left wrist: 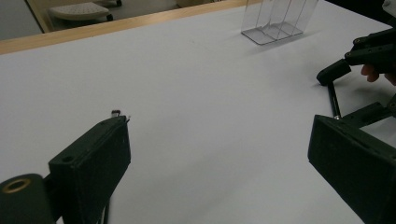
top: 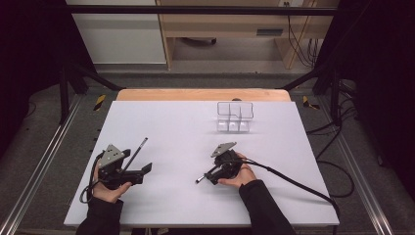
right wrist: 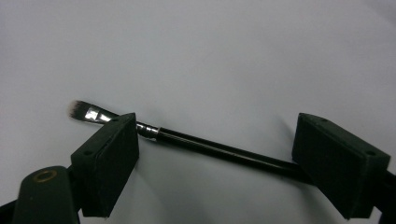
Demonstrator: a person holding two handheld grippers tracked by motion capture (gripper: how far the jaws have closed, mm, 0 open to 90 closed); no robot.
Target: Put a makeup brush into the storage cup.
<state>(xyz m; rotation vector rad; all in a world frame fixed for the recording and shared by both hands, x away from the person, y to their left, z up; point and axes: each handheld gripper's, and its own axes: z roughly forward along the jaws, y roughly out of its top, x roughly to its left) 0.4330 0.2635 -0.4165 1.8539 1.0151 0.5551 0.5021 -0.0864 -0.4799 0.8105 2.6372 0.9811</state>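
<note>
Step in hand, as I read it: picking up the makeup brush [right wrist: 210, 144] with my right gripper [top: 211, 175]; most likely it goes into the clear holder [top: 235, 117] afterwards. The brush lies flat on the white counter [top: 171, 122], on my side of the holder and a little left of it, well apart from it, bristle end pointing away from the holder towards me and to the left. My right fingers [right wrist: 107, 149] are released and spread wide, low over the counter, straddling the brush. The catch is that the handle runs roughly across the gap from one finger to the other, not crosswise through it, so the pads touch nothing yet. Left gripper [top: 142, 171] sits parked further left of the holder, fingers [left wrist: 93, 158] also released, nothing between them. A second thin brush [top: 139, 149] lies just beside it, angled up towards the holder's side of the counter; can't tell if it touches the gripper body. Next move, my call: turn the right wrist so the handle sits across the pads, drop the last bit to the counter, then clench on the handle near the metal ferrule. The handle is thin and round, so it could roll or skate out if the pads meet it off-centre. Then lift, tip it upright, and carry it over to one of the holder's compartments.
</note>
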